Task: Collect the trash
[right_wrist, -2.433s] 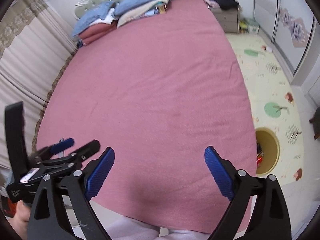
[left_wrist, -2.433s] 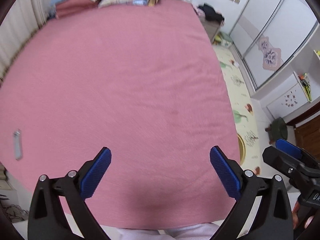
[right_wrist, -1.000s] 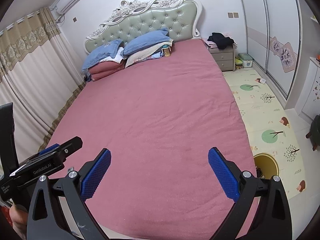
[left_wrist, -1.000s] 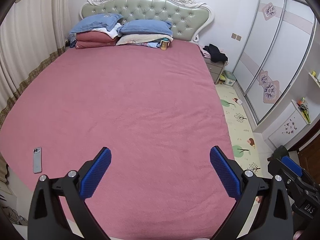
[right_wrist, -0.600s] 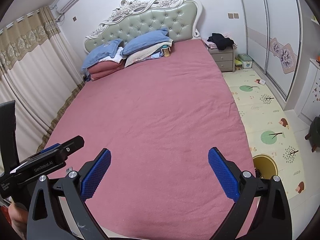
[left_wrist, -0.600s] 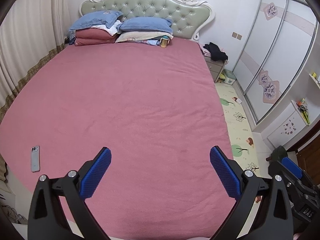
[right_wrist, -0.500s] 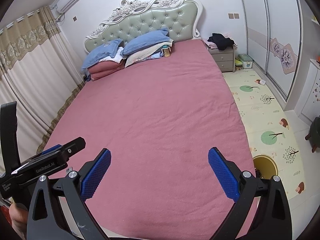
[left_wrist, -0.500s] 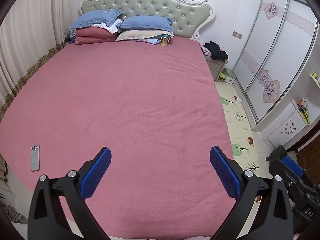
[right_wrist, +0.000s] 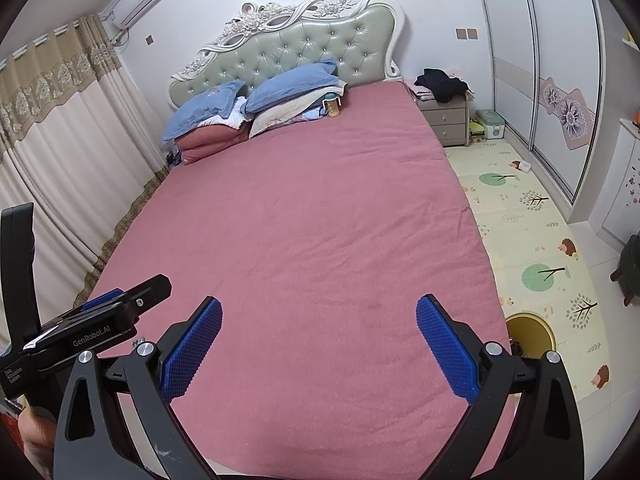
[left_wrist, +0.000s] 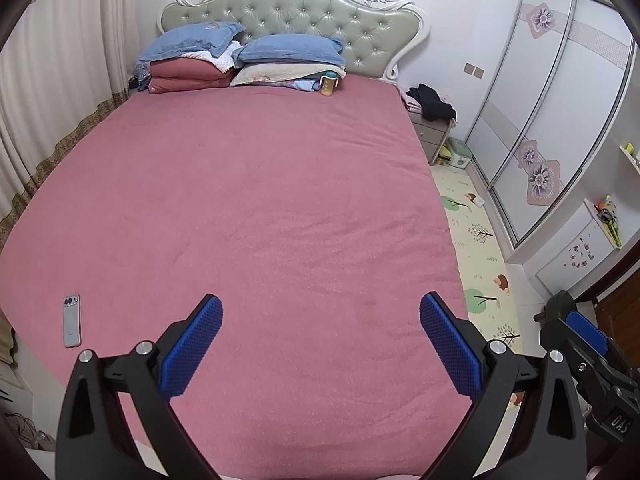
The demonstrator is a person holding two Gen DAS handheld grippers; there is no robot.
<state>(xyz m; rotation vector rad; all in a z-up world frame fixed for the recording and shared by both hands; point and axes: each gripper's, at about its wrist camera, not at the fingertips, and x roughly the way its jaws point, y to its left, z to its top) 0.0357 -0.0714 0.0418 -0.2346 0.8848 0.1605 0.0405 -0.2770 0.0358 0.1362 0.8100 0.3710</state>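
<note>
Trash is not showing on the bed (left_wrist: 280, 208); a bin (right_wrist: 530, 334) is sitting on the floor nearer the right tool (right_wrist: 318, 344), while both tools, left (left_wrist: 320, 344) included, are gaping wide, empty.

left hand-held gripper (left_wrist: 320, 344) spread wide, right hand-held gripper (right_wrist: 318, 344) likewise (both empty)

Pink bedspread (left_wrist: 260, 208), blue pillows (left_wrist: 292, 49), pale-green tufted headboard (left_wrist: 320, 16).

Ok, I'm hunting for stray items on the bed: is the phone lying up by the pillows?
No, the phone lies at the bed's near left edge, far from the pillows at the headboard.
</note>
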